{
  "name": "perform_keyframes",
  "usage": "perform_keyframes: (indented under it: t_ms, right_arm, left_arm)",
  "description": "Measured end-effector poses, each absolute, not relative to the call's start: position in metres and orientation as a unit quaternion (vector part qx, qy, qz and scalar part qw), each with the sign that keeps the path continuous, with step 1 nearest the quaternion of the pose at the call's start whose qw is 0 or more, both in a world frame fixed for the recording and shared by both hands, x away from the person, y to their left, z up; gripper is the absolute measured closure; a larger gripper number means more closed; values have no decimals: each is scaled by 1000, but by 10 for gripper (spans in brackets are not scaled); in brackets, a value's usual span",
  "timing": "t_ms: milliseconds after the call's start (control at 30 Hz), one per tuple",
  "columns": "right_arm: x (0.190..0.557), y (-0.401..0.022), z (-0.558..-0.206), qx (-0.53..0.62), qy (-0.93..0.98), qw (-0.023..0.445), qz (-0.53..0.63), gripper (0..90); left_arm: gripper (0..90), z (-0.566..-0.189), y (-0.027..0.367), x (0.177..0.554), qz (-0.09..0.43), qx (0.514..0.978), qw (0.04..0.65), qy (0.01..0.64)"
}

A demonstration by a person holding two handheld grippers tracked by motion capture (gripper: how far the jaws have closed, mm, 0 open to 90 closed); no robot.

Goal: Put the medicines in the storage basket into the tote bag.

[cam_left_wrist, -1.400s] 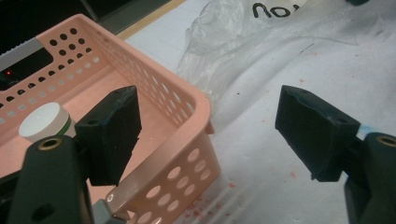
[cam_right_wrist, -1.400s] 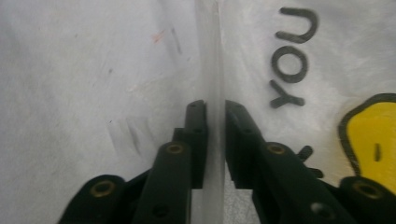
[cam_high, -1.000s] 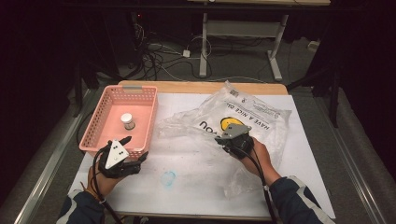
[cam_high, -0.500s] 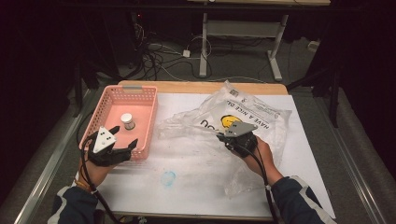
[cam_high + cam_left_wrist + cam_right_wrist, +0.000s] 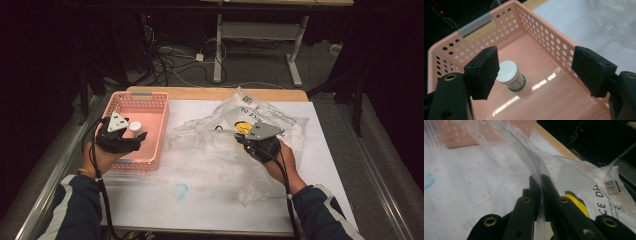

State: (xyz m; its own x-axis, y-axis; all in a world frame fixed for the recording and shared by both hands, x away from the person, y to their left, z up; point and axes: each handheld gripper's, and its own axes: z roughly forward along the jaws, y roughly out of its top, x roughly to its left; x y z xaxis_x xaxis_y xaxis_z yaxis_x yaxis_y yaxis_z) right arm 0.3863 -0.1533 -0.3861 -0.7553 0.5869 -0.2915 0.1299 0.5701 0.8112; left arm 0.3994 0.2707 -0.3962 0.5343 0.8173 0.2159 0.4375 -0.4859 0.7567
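Near right, the right gripper pinches a fold of the crumpled clear plastic bag, printed in black and yellow. Farther left, the left gripper hangs wide open above a white-capped jar in the pink perforated plastic basket.

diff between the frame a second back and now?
The left gripper moved from the basket's near edge out over the pink basket, its jaws open above the white-capped jar. The right gripper, shut on a fold of the clear plastic bag, lifted it slightly. The jar and basket kept their places, and the bag was already gripped a second ago.
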Motion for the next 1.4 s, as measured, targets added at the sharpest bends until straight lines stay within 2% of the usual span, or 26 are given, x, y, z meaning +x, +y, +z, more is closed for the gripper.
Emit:
perform_keyframes:
  t_ms: [233, 367, 433, 533, 567, 800, 900, 1067, 1400]
  right_arm:
    - [387, -155, -371, 218, 826, 297, 427, 900]
    - [387, -155, -366, 221, 819, 305, 433, 900]
    - [387, -155, -365, 220, 817, 306, 436, 900]
    - [387, -154, -365, 220, 817, 305, 437, 900]
    - [387, -154, -365, 221, 817, 303, 438, 900]
    - [386, -156, -366, 223, 816, 297, 444, 900]
    - [386, -157, -367, 222, 817, 298, 441, 900]
    - [387, -158, -366, 225, 814, 298, 446, 900]
    - [389, -165, -353, 227, 802, 304, 461, 900]
  left_arm:
    - [219, -406, 271, 436, 269, 835, 256, 406]
    - [244, -421, 278, 457, 237, 841, 229, 429]
    - [292, -426, 281, 468, 226, 844, 211, 439]
    - [341, -428, 283, 475, 214, 843, 216, 443]
    - [389, -429, 284, 478, 210, 843, 214, 447]
    - [437, -446, 285, 492, 194, 847, 190, 458]
    - [479, -443, 285, 492, 197, 844, 203, 455]
    - [482, -440, 284, 490, 211, 845, 195, 452]
    - [483, -409, 288, 466, 270, 823, 253, 431]
